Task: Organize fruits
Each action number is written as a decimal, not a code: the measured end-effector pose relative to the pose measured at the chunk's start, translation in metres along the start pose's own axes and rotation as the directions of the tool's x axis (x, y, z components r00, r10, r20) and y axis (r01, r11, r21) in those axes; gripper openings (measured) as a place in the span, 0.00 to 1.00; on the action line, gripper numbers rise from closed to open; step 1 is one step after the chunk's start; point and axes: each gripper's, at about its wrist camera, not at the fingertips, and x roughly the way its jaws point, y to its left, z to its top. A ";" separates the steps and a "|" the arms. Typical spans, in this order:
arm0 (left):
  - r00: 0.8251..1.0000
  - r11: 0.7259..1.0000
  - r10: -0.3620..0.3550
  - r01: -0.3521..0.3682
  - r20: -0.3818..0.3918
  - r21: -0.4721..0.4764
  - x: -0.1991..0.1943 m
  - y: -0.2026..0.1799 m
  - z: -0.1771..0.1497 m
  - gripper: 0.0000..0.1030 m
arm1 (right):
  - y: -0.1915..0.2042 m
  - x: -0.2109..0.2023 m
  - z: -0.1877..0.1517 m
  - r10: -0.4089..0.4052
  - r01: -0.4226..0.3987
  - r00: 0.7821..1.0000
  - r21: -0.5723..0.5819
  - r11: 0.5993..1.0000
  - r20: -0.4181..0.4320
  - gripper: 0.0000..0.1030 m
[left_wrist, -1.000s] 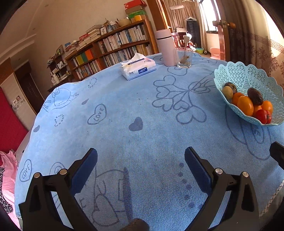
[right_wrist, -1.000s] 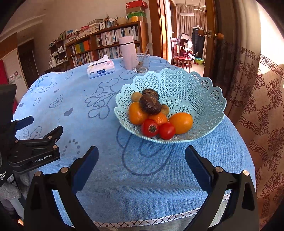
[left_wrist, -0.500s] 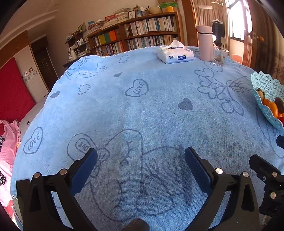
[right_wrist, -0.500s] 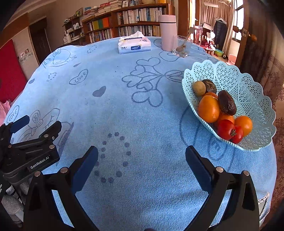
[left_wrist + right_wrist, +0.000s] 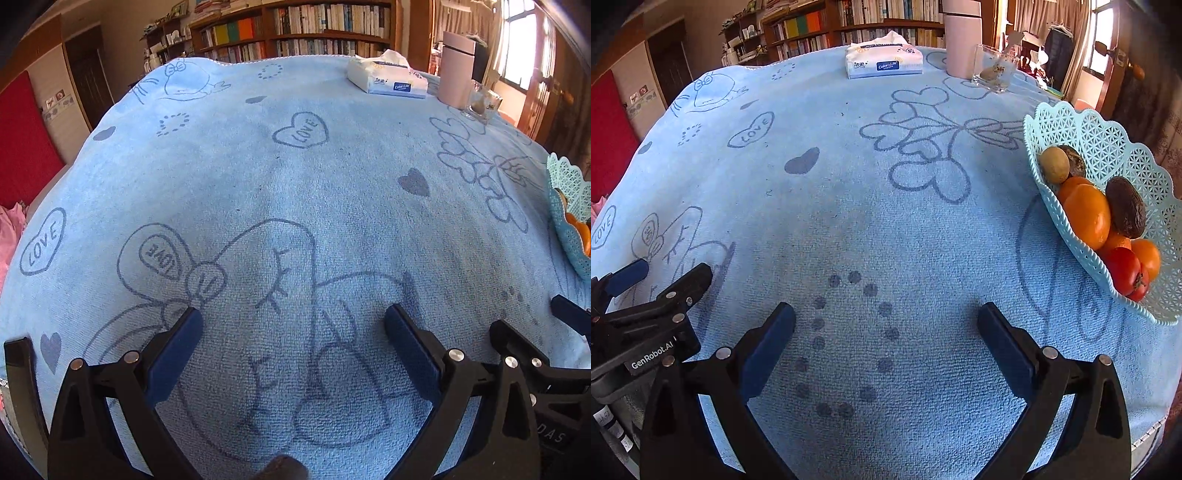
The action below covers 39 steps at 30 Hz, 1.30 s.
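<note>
A book-lined room holds a round table under a pale blue cartoon-print towel cloth (image 5: 886,221). The scalloped turquoise plastic lattice basket (image 5: 1108,147) sits at the cloth's right edge, piled with fruit. The dark wrinkled avocado (image 5: 1125,206) lies lengthwise, narrow end away from the camera. The left gripper (image 5: 293,325) and right gripper (image 5: 886,321) gape wide, empty. Approach the basket slowly, squaring the jaws across one fruit's short axis.

1. Tablecloth (image 5: 886,221): light blue, darker blue hearts, "LOVE" outlines
2. Fruit basket (image 5: 1108,140): pale turquoise lattice
3. Fruit: orange (image 5: 1087,216), red (image 5: 1123,269), dark brown (image 5: 1126,206)
4. Tissue pack (image 5: 884,61): white, blue label
</note>
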 end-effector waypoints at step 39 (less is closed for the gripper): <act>1.000 1.000 -0.022 0.022 0.002 -0.018 0.001 0.003 -0.001 0.95 | -0.001 -0.003 -0.006 0.001 -0.001 0.999 0.002 1.000 0.039 0.98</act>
